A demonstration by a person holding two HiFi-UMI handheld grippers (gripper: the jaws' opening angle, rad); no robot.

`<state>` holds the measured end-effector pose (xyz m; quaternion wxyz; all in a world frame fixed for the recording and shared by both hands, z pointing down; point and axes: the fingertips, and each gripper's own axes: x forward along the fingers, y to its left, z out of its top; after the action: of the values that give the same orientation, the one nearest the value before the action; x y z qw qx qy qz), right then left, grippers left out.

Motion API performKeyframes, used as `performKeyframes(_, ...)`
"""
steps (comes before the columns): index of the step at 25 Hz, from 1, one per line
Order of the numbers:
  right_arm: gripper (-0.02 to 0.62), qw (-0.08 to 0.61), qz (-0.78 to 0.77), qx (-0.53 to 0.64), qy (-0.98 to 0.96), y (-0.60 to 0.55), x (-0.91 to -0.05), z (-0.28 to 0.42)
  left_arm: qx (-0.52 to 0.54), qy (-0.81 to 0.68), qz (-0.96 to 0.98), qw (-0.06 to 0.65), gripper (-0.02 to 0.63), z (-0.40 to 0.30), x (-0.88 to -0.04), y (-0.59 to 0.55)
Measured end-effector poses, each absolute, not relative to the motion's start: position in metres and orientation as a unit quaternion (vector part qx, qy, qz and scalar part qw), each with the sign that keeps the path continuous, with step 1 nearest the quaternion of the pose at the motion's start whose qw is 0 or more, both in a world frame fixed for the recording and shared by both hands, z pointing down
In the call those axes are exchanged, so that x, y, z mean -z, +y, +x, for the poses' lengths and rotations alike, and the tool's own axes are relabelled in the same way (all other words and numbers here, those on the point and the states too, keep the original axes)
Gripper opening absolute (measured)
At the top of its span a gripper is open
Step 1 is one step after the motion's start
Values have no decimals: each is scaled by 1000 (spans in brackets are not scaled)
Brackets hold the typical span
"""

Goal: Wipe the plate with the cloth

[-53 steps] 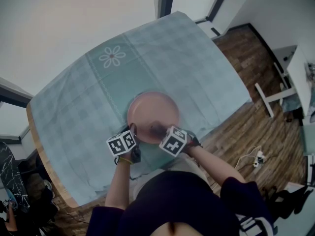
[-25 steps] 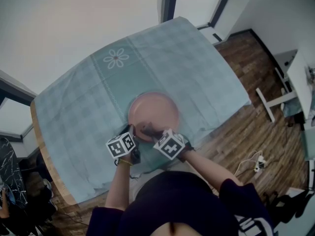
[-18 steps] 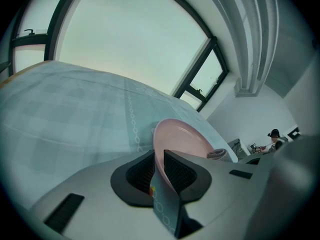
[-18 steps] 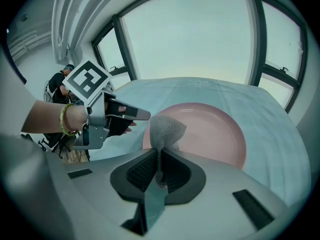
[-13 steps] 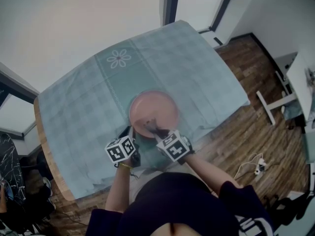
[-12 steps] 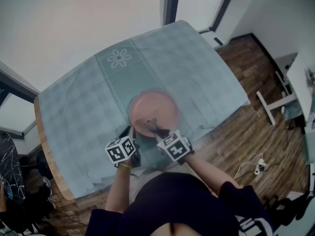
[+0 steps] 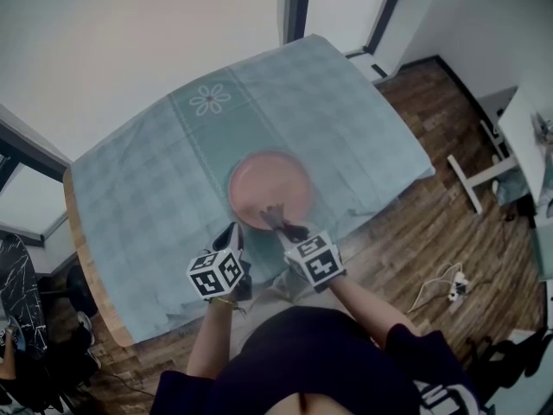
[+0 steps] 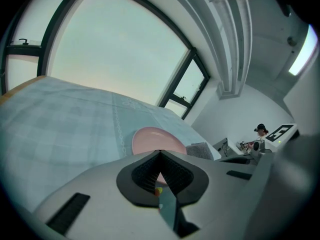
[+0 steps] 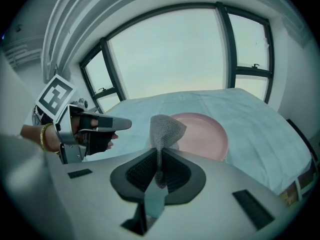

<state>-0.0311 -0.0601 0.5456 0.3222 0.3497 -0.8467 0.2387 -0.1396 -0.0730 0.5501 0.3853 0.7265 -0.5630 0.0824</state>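
Grey mesh cloth [image 9: 166, 128], clamped in the right gripper [image 9: 159, 159], hung over the round pink plate's [image 9: 202, 134] near rim. The left gripper [image 8: 160, 156] was closed, empty, alongside.

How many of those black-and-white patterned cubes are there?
2. One cube rides on the left gripper, above the table edge; the other on the right gripper, which pinches the cloth by the pink plate.
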Motion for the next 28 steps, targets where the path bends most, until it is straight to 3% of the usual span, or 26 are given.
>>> performKeyframes(28, 32, 264, 379, -261, -848, 14, -524, 18, -79, -525, 761, 372, 14, -68, -524, 19)
